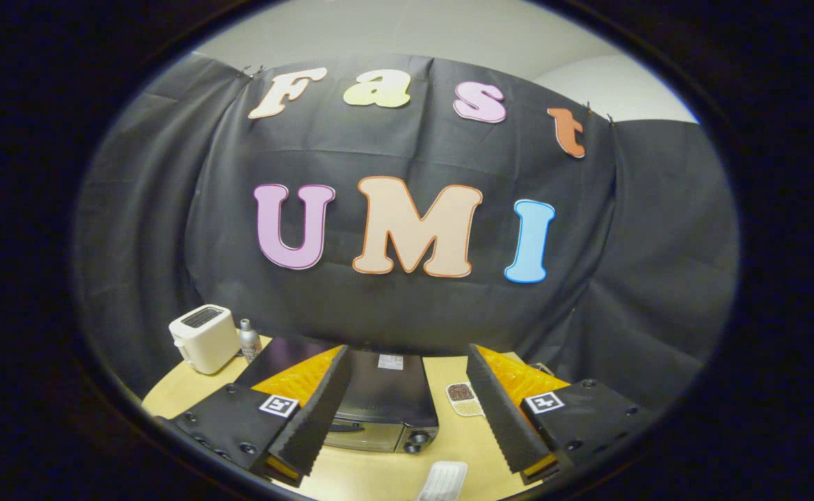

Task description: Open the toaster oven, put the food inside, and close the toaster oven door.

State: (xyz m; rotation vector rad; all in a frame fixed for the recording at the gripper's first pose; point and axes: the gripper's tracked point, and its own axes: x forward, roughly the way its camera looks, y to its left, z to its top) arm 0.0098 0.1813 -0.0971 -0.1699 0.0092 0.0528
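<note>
The tongs [407, 424] stand wide open with nothing between them, held high above the tan surface [372, 473] in the lower part of the frame. Between and just beyond the fingers sits the dark toaster oven [386, 400], seen from above; its door looks shut (the front is steeply foreshortened, so this is a judgement). To its right, in the lower middle of the frame, lies a small dish of food [464, 399], outside the oven. A white flat thing [442, 480] lies at the bottom centre; what it is I cannot tell. At lower left stand a white toaster [204, 339] and a small grey bottle [248, 339]. With that dish out and the door apparently closed, opening, loading and closing all seem left to do.
</note>
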